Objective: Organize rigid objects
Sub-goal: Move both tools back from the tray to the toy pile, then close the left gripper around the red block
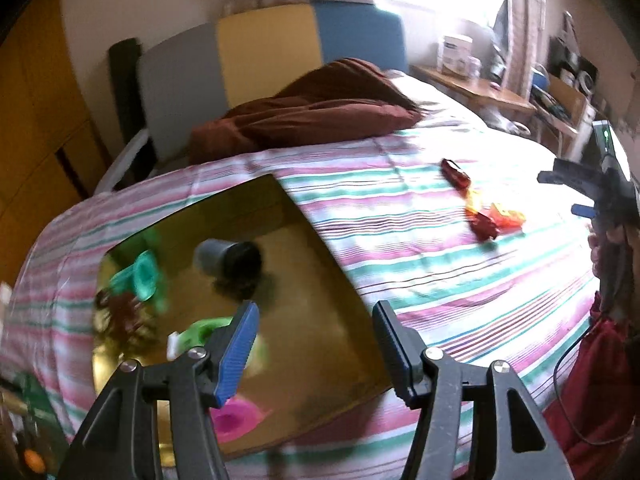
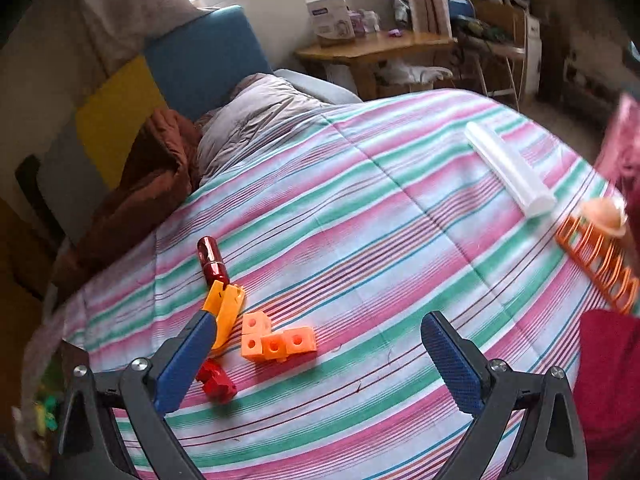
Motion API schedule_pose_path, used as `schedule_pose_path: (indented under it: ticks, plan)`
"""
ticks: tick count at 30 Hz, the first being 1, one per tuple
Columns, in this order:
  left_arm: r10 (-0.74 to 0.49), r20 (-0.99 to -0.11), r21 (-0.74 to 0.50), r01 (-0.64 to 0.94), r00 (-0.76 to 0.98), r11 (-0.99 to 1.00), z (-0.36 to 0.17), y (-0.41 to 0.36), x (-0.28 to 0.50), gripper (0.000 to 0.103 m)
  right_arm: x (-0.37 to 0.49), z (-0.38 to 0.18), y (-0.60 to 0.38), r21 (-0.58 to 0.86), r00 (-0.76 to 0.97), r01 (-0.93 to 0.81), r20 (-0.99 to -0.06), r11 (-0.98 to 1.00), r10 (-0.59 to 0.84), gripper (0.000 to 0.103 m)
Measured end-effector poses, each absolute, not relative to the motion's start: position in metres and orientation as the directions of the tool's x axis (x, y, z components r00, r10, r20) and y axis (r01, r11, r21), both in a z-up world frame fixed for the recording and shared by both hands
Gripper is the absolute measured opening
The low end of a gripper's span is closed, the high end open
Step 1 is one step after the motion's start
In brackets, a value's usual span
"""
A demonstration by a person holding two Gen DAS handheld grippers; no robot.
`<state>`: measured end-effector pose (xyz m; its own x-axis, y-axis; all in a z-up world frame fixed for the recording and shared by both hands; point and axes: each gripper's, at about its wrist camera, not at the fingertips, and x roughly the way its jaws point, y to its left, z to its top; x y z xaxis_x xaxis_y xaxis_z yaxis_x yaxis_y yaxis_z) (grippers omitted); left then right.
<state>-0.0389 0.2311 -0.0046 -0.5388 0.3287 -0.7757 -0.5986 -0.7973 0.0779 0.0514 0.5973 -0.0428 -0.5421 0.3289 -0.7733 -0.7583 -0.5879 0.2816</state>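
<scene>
- Orange linked plastic cubes (image 2: 276,342) lie on the striped quilt (image 2: 360,208), beside a yellow piece (image 2: 224,312) and a red cylinder (image 2: 212,260).
- Right gripper (image 2: 320,364) hovers above them, released, jaws wide.
- Left gripper (image 1: 316,352) (also spread, empty) hangs over the gold cardboard box (image 1: 320,280), which holds a dark cup (image 1: 228,258).

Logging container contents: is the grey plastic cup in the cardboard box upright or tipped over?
Tipped over: the grey plastic cup lies on its side on the cardboard box floor, dark mouth facing sideways.
</scene>
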Motion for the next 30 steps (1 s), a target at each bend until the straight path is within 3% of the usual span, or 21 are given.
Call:
schedule_pose_path:
  ticks: [18, 26, 30]
  plan:
    - [0.425, -0.860, -0.070, -0.761, -0.281, -0.644, -0.040, 0.367, -0.046, 0.060, 0.074, -0.046, 0.611, 0.400, -0.565, -0.789, -0.770, -0.467, 0.295, 0.103]
    - [0.516, -0.837, -0.165, -0.817, -0.180, -0.553, -0.052, 0.435, -0.046, 0.060, 0.069, -0.049, 0.608, 0.414, -0.581, -0.768, -0.772, -0.489, 0.258, 0.103]
    - [0.494, -0.855, -0.177, -0.805, -0.159, -0.566, -0.067, 0.465, -0.057, 0.060, 0.067, -0.051, 0.609, 0.424, -0.587, -0.761, -0.773, -0.491, 0.242, 0.103]
